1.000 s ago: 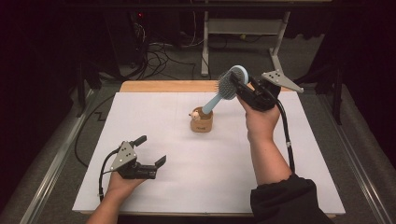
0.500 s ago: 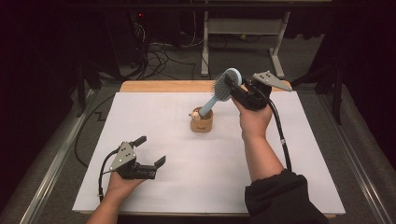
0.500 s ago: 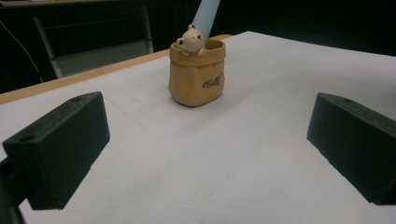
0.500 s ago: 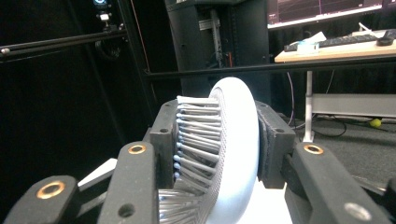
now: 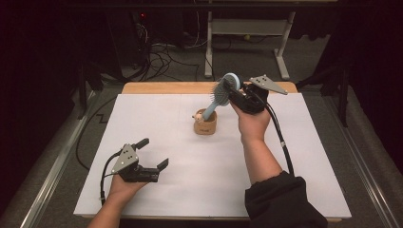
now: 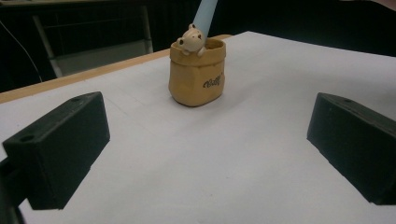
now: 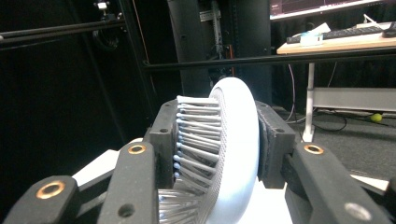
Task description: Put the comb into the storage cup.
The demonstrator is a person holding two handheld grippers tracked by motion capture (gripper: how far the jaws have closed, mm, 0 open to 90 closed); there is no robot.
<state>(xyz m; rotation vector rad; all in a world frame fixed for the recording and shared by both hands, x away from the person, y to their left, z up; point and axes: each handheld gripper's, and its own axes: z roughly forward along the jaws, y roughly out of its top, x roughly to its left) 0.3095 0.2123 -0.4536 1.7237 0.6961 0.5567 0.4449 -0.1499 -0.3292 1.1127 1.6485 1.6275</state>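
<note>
The pale blue bristled hairbrush (image 5: pixel 222 93), clamped by the right gripper (image 5: pixel 241 98), has been lowered, its handle seemingly entering the tan bear-topped ceramic holder (image 5: pixel 205 123), while the left gripper (image 5: pixel 151 156) is held wide open, empty.

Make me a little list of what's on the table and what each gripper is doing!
table: white sheet over a wooden top
cup: tan bag-shaped holder with a small bear on its rim, standing upright
hairbrush: light blue hairbrush, tilted, handle end down in the cup
right gripper: shut on the brush head, bristles against one jaw
left gripper: open, holding nothing, low over the sheet, apart from the cup
</note>
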